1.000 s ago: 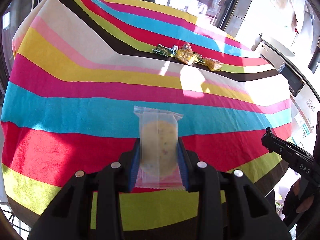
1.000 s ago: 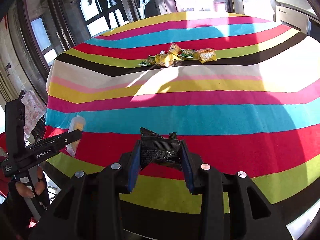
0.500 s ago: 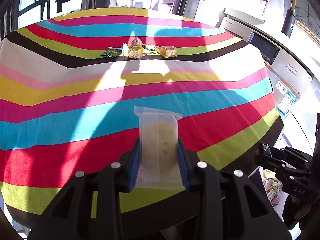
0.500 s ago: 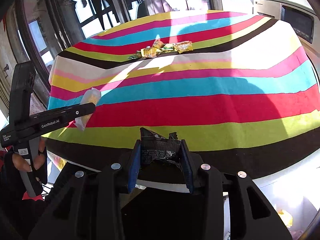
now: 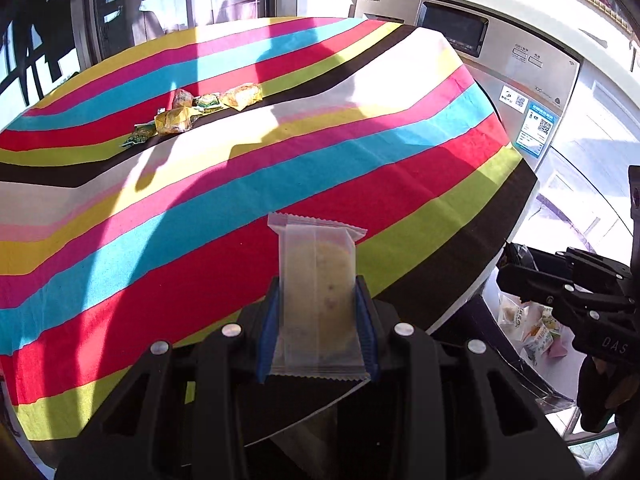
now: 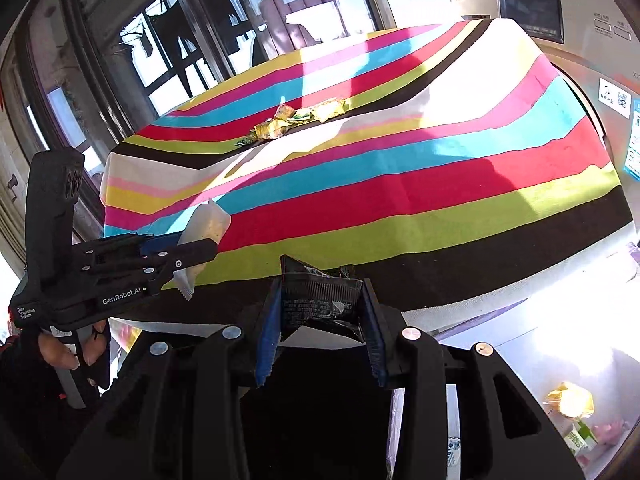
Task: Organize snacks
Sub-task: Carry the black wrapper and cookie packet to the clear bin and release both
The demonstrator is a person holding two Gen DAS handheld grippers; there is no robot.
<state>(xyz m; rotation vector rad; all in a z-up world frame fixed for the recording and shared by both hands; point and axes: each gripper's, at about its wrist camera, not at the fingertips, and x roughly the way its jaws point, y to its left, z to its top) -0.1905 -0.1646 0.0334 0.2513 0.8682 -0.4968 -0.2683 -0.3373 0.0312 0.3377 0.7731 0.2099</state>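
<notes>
Between the blue pads of the left tongs [image 5: 318, 320], in the left wrist view, stands a clear frosted wrapper [image 5: 318, 296] with crimped, zigzag ends, gripped upright by its two long edges. Through the film shows a pale round cake with a few dark specks. Its upper end rises over the red and lime bands of the striped cloth [image 5: 200, 200] that covers the surface. Far across the cloth, on the dark band, lies a cluster of small snack packets [image 5: 196, 110]: yellow-orange ones and green ones, touching or just beside each other. At the right edge the right tongs [image 5: 520, 276] show from the side, past the corner of the surface, above a clear container [image 5: 536, 336] with more packets inside. A silver appliance [image 5: 500, 52] stands behind the surface.

From the right wrist view, the right tongs [image 6: 322, 312] clamp a black crinkled packet [image 6: 320, 300] with a ribbed seal along its top and small white print below; its lower corner is creased. It is held off the near dark edge of the cloth [image 6: 400, 200]. The same cluster of packets [image 6: 300, 118] lies far back. At left, a hand [image 6: 68, 348] holds the left tongs [image 6: 196, 252], the pale wrapper [image 6: 204, 228] sticking up and down past the pads. Lower right, brightly lit packets [image 6: 572, 404] lie below the surface.
</notes>
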